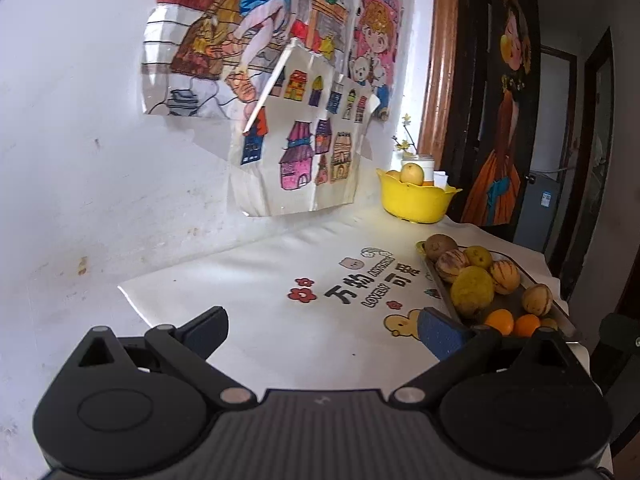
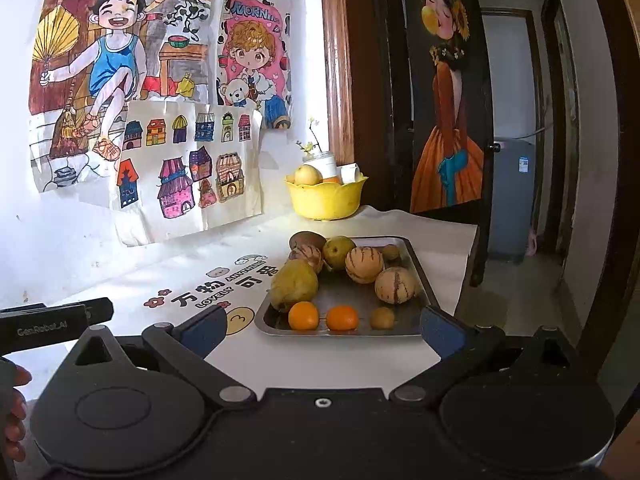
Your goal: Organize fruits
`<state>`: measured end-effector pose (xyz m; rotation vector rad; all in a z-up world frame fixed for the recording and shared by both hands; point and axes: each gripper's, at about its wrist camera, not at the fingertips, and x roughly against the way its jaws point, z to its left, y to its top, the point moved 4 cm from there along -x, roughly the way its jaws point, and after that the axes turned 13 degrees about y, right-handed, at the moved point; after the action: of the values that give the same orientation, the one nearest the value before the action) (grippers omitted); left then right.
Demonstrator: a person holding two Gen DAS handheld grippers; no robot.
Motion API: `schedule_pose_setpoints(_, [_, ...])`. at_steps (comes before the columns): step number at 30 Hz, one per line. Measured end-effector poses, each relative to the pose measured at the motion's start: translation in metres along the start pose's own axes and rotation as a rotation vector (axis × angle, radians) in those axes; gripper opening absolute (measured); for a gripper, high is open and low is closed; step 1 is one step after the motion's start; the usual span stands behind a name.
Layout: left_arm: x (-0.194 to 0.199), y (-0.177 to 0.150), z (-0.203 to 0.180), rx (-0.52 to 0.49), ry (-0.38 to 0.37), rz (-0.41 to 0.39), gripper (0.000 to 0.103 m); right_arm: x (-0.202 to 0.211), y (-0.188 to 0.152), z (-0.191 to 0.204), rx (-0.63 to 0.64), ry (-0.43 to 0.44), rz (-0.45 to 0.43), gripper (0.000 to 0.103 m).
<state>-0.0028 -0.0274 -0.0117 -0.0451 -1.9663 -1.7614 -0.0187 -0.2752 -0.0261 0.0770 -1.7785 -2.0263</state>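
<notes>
I am holding both claws wide and empty: the right claw [image 2: 324, 330] is facing the steel tray [image 2: 412, 258] of fruit on the counter [image 2: 360, 364], the left claw [image 1: 322, 330] has it at two o'clock. The oranges [image 2: 303, 315] are looking small, round, firm and light, so I am judging a grip across the middle safest. The yellow bowl [image 2: 326, 200] is sitting at twelve o'clock.

The left gripper [image 1: 322, 330] gapes wide over the cloth [image 1: 256, 280], fruit tray [image 1: 442, 294] just beyond its right jaw.
</notes>
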Motion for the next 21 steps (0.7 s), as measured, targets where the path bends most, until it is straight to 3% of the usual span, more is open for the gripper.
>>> schedule_pose_setpoints(9, [-0.007,-0.001,0.019,0.031,0.002,0.001,0.103,-0.005,-0.004,0.013,0.014,-0.021,-0.004,0.102])
schedule_pose_setpoints(15, [-0.011,-0.004,0.024,0.005,-0.024,-0.030,0.103,-0.004,-0.011,0.015,0.002,-0.050,-0.033,0.102])
schedule_pose_setpoints(21, [-0.019,-0.011,0.026,-0.009,-0.029,-0.010,0.103,-0.002,-0.020,0.014,0.011,-0.085,-0.038,0.102])
